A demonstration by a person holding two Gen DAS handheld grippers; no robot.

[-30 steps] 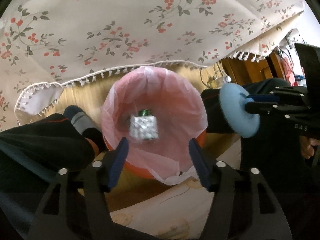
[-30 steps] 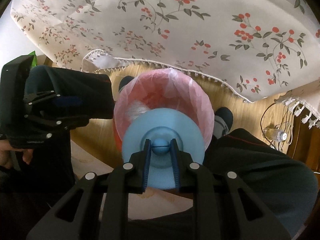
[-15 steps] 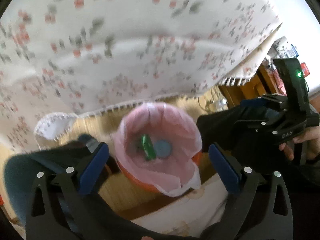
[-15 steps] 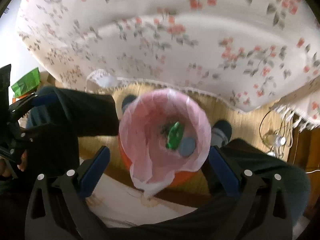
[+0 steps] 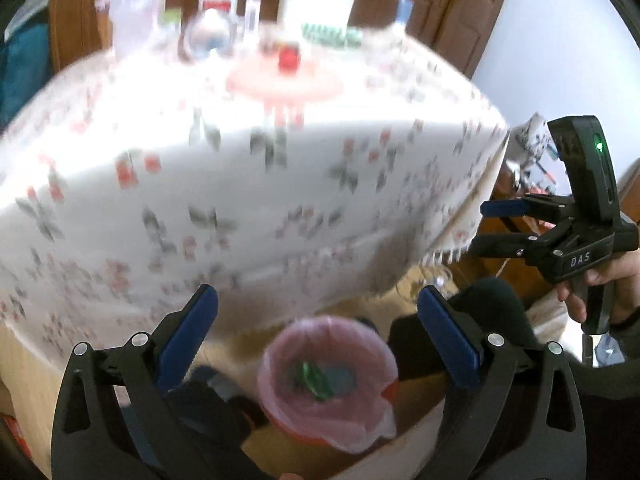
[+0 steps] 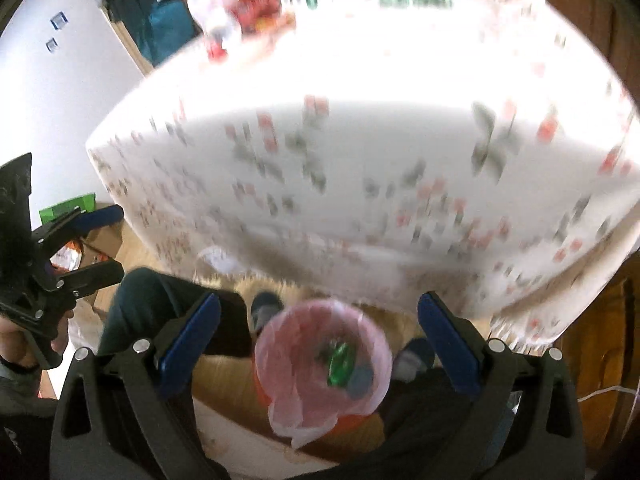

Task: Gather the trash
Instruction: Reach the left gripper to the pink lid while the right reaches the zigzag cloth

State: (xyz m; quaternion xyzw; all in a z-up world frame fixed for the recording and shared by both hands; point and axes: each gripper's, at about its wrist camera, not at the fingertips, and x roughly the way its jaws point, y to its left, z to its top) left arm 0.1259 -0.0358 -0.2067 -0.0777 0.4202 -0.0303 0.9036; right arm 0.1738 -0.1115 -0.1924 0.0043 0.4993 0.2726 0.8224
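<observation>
The left gripper (image 5: 316, 332) stands with its jaws spread wide and nothing between them; a second ago they were narrower and a crumpled bottle hung just above the bin. That bottle (image 5: 316, 376), a green blur, now lies in the bin (image 5: 320, 384), which is lined with a pink bag and sits on the floor between the person's feet. Beside it lies the blue disc (image 5: 340, 380), which the right gripper (image 6: 320, 332) pinched by its knob a second ago; those jaws are now wide apart and empty too. Both views have pulled back and tilted up: the bin looks smaller and lower, and the tabletop under the flowered cloth (image 5: 240, 200) has come into sight, with a pink plate (image 5: 284, 80), mugs (image 5: 228, 4) and other blurred things.
</observation>
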